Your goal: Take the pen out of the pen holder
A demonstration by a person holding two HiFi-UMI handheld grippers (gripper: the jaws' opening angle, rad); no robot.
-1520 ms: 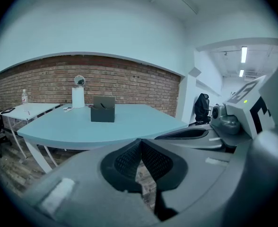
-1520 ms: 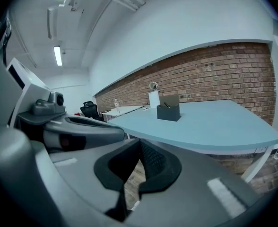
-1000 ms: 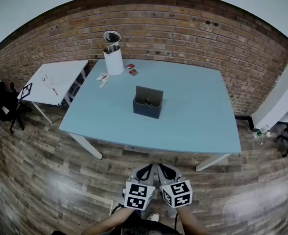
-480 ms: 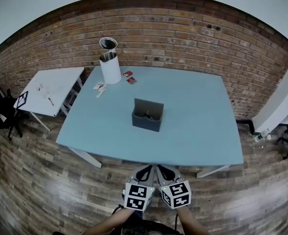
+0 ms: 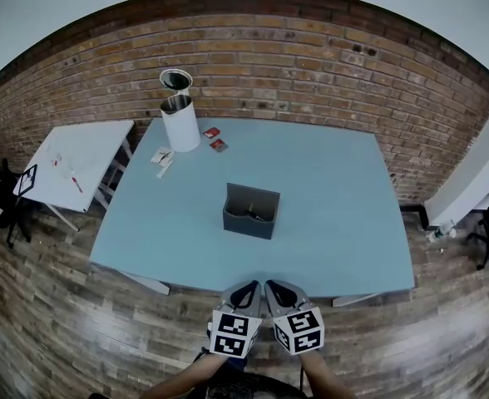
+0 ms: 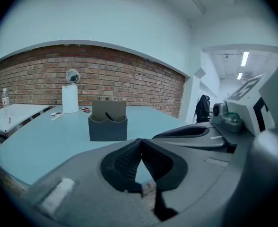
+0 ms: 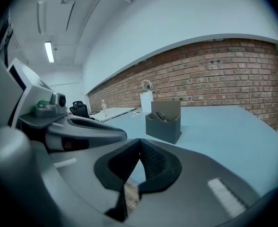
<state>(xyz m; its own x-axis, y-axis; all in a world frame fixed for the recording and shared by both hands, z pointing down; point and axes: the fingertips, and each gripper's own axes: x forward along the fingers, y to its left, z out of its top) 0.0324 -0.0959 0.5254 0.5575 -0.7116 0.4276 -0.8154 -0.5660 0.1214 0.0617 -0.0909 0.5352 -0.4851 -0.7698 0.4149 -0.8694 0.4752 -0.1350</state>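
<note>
A dark grey pen holder (image 5: 250,211) stands near the middle of the light blue table (image 5: 344,223). A dark pen (image 6: 109,116) leans inside it, also visible in the right gripper view as the pen (image 7: 160,116). Both grippers hang side by side just off the table's front edge, well short of the holder. My left gripper (image 5: 249,288) is shut with nothing between its fingers, and my right gripper (image 5: 275,288) is shut and empty too. The left gripper (image 6: 141,143) and the right gripper (image 7: 140,142) both point toward the holder (image 6: 108,124).
A white cylinder (image 5: 180,123) with a round mirror (image 5: 175,79) behind it stands at the table's far left corner. Small red cards (image 5: 214,138) and white papers (image 5: 163,156) lie beside it. A white side table (image 5: 70,156) is at the left. A brick wall (image 5: 311,65) runs behind.
The view has moved toward the table. Its front edge now lies just ahead of the two grippers, which keep their side-by-side pose and stay shut.
</note>
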